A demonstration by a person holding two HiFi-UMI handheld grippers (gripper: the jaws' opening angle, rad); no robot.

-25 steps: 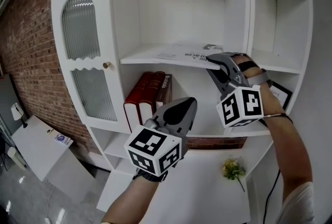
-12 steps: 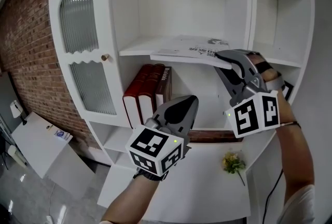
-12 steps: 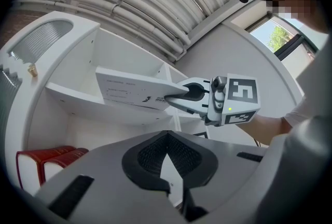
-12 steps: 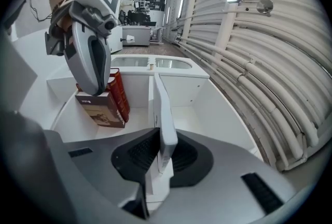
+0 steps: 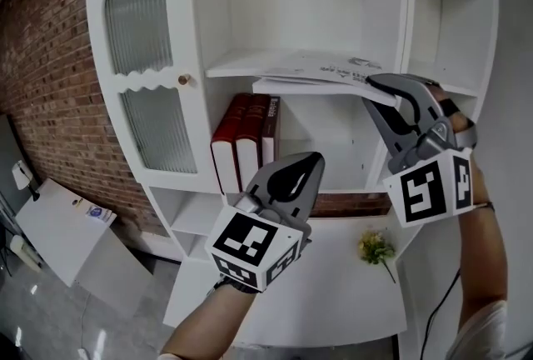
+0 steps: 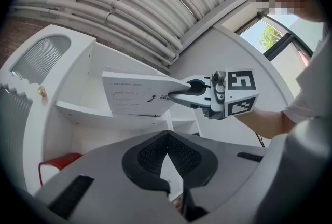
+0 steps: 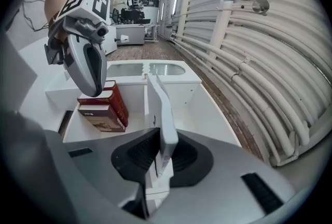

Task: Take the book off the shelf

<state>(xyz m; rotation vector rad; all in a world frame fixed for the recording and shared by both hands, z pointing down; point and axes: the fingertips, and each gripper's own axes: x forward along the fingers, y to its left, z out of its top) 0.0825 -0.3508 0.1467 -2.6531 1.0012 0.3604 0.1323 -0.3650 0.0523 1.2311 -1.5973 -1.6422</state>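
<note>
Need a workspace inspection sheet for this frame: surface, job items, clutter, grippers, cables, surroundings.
Surface: white shelf in a white cabinet.
Job's things: white book lying flat, its front part past the shelf edge.
Clutter: red books upright in the compartment below; yellow flowers on the counter.
Grippers: right gripper shut on the white book's edge; left gripper shut, empty, lower than the shelf.
Cables: thin black cable by the right forearm.
Surroundings: brick wall; ribbed-glass door.
</note>
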